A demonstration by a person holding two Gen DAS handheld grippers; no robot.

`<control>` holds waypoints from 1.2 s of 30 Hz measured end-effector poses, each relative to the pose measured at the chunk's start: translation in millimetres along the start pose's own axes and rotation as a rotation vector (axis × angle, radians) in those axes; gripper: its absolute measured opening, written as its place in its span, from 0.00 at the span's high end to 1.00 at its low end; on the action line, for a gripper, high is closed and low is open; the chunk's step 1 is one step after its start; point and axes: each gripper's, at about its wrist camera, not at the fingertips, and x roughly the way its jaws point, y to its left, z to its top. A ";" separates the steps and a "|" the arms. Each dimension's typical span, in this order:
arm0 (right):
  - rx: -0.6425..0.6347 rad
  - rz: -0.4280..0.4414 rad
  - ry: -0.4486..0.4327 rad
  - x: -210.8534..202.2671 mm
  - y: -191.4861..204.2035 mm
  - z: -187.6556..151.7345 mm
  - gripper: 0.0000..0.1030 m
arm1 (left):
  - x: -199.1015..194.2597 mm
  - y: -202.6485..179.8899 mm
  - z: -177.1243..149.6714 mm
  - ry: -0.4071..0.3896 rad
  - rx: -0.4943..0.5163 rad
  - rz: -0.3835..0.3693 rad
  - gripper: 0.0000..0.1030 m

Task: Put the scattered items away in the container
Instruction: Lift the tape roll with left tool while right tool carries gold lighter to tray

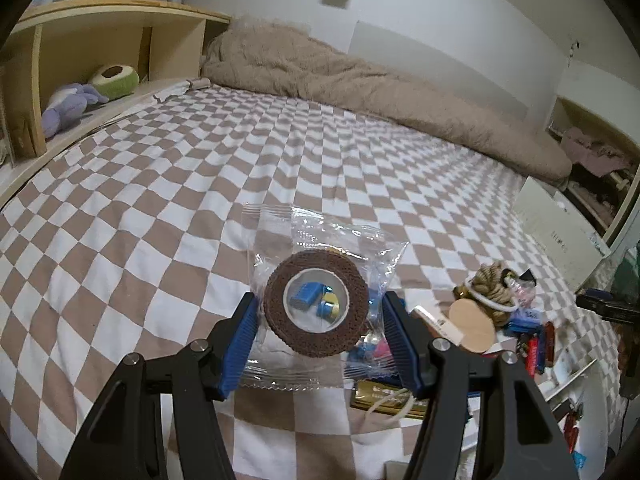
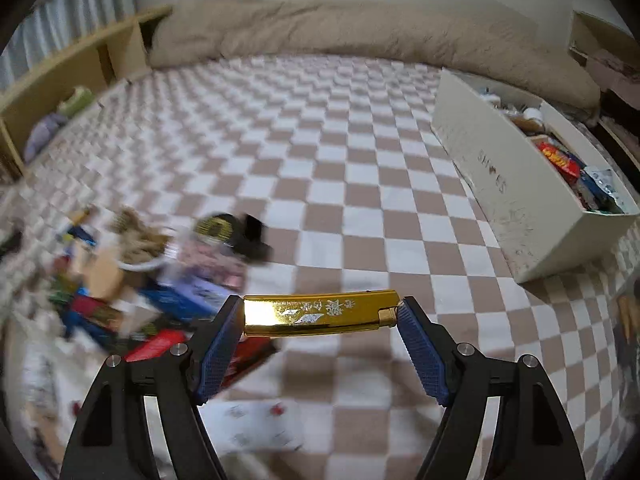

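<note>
**Blue pads clamp a bagged tape roll and a gold bar**

Blue ribbed pads of the left gripper press both sides of a clear plastic bag holding a brown tape roll, lifted above the checked bedsheet; the gripper tilts downward. Small blue pieces show through the roll's white core. On the right gripper, the pads grip the ends of a shiny gold bar with a floral print, held crosswise above the sheet. A blurred pile of scattered items lies to its left. The white box, already partly filled, sits well apart on the right.
</note>
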 end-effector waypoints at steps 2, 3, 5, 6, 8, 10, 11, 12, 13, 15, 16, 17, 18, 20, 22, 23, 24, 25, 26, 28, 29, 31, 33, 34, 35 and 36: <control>0.006 0.038 -0.018 -19.2 10.8 -1.8 0.24 | -5.2 -0.9 -1.1 -0.013 -0.006 -0.003 0.40; 0.008 0.065 -0.021 -27.6 15.1 -3.1 0.24 | -7.8 -1.8 -1.8 -0.018 -0.005 -0.002 0.40; 0.010 0.134 -0.024 -35.9 25.9 -2.5 0.24 | -13.2 -5.2 -3.2 -0.028 -0.002 0.001 0.40; 0.010 0.166 -0.022 -39.3 34.9 -6.2 0.24 | -16.1 -7.3 -3.9 -0.032 0.000 0.009 0.40; 0.016 0.235 -0.003 -47.8 53.9 -12.8 0.24 | -24.2 -11.4 -5.9 -0.051 0.011 0.010 0.40; 0.033 0.302 0.021 -53.2 69.9 -20.3 0.24 | -31.9 -13.8 -8.4 -0.068 0.014 -0.008 0.40; 0.043 0.328 0.034 -54.6 77.5 -21.7 0.24 | -35.0 -15.0 -9.7 -0.074 0.014 -0.015 0.40; 0.052 0.346 0.044 -56.9 84.2 -24.4 0.24 | -37.8 -16.4 -11.1 -0.080 0.015 -0.022 0.40; 0.061 0.368 0.058 -56.6 92.2 -29.5 0.24 | -40.5 -18.4 -12.4 -0.085 0.017 -0.028 0.40; 0.070 0.385 0.074 -55.1 104.7 -37.1 0.24 | -44.8 -23.2 -14.7 -0.096 0.029 -0.034 0.40; 0.075 0.391 0.084 -52.5 110.5 -40.8 0.24 | -47.1 -26.0 -15.7 -0.102 0.038 -0.036 0.40; 0.085 0.398 0.093 -49.4 115.3 -43.7 0.24 | -48.9 -28.7 -16.3 -0.107 0.045 -0.039 0.40; 0.096 0.400 0.100 -46.8 119.2 -45.6 0.24 | -51.1 -31.7 -17.1 -0.113 0.053 -0.044 0.40; 0.120 0.401 0.108 -42.8 122.3 -49.4 0.24 | -55.2 -36.5 -18.4 -0.122 0.062 -0.059 0.40; 0.163 0.404 0.115 -34.4 124.0 -53.0 0.24 | -61.1 -41.6 -20.5 -0.135 0.068 -0.079 0.40; 0.188 0.403 0.120 -30.9 123.8 -55.4 0.24 | -64.9 -44.0 -22.1 -0.147 0.068 -0.082 0.40; 0.205 0.396 0.121 -29.6 123.5 -58.0 0.24 | -68.3 -45.9 -23.6 -0.158 0.069 -0.085 0.40; 0.218 0.387 0.121 -26.5 123.8 -59.2 0.24 | -71.0 -47.5 -24.9 -0.163 0.074 -0.093 0.40; 0.233 0.380 0.124 -22.7 124.5 -60.6 0.24 | -73.8 -49.3 -26.1 -0.165 0.079 -0.105 0.40; 0.257 0.376 0.136 -16.5 127.5 -63.1 0.24 | -80.7 -53.8 -29.4 -0.175 0.089 -0.128 0.40; 0.262 0.370 0.143 -12.8 130.8 -64.2 0.24 | -84.1 -56.9 -31.3 -0.176 0.099 -0.130 0.40; 0.253 0.359 0.148 -10.0 137.9 -65.3 0.24 | -89.2 -63.3 -34.9 -0.171 0.120 -0.124 0.40; 0.242 0.348 0.152 -6.6 145.3 -65.4 0.24 | -92.6 -68.7 -40.6 -0.161 0.135 -0.142 0.40; 0.239 0.342 0.153 -5.1 147.9 -65.6 0.24 | -93.2 -70.4 -43.4 -0.153 0.136 -0.156 0.40; 0.234 0.333 0.153 -3.6 150.5 -65.9 0.24 | -93.7 -72.1 -46.5 -0.142 0.136 -0.172 0.40; 0.227 0.321 0.153 -2.0 153.8 -65.9 0.24 | -93.9 -73.8 -49.9 -0.131 0.135 -0.188 0.40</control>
